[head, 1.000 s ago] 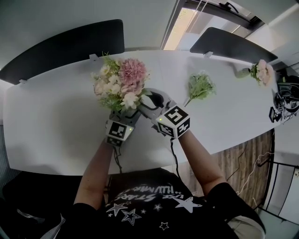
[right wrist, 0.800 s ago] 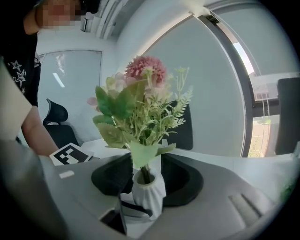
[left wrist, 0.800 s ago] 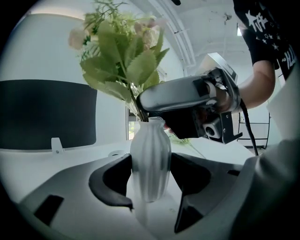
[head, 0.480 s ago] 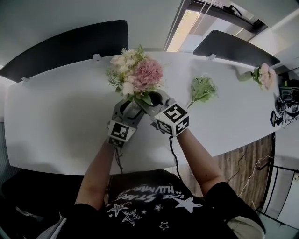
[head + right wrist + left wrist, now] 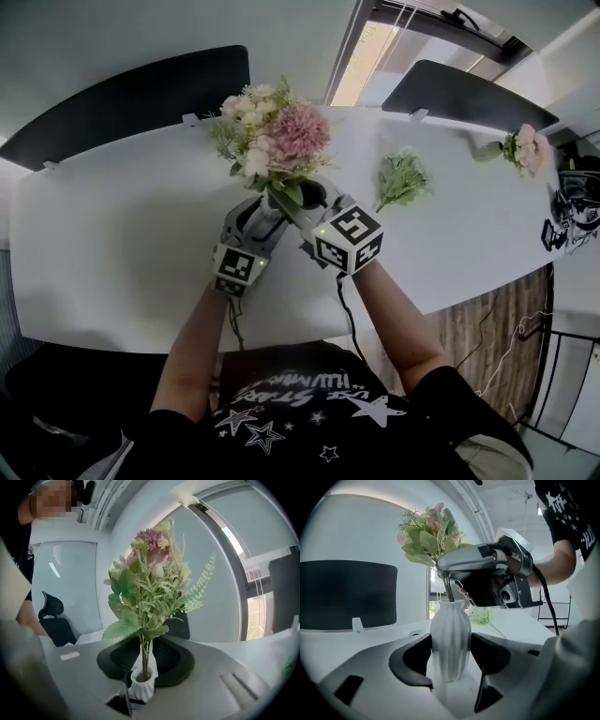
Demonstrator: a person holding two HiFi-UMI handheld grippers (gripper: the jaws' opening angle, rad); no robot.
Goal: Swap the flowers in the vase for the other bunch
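We see the left gripper (image 5: pixel 451 645) with its jaws wide apart, and both dark pads lie against the sides of the white ribbed vase (image 5: pixel 450 616). The vase stands upright between these jaws on the white table (image 5: pixel 112 244), so this gripper holds it at the belly.

The right gripper (image 5: pixel 146 660) comes from the right side and hangs just above the mouth of the vase. Its jaws are closing, and between them are the stems (image 5: pixel 144 648) of the pink and cream bouquet (image 5: pixel 150 588). The pads seem to press the stems already, but the thin gap beside them makes us not fully sure. The lower ends of the stems are inside the vase neck, directly under this gripper. The flower heads and leaves rise above and beyond its jaws.

To the right of the right gripper, well apart from it, a green leafy bunch (image 5: pixel 403 178) lies flat on the table. Farther in the same direction, near the far right edge of the table, lies a small pink bunch (image 5: pixel 525 148).
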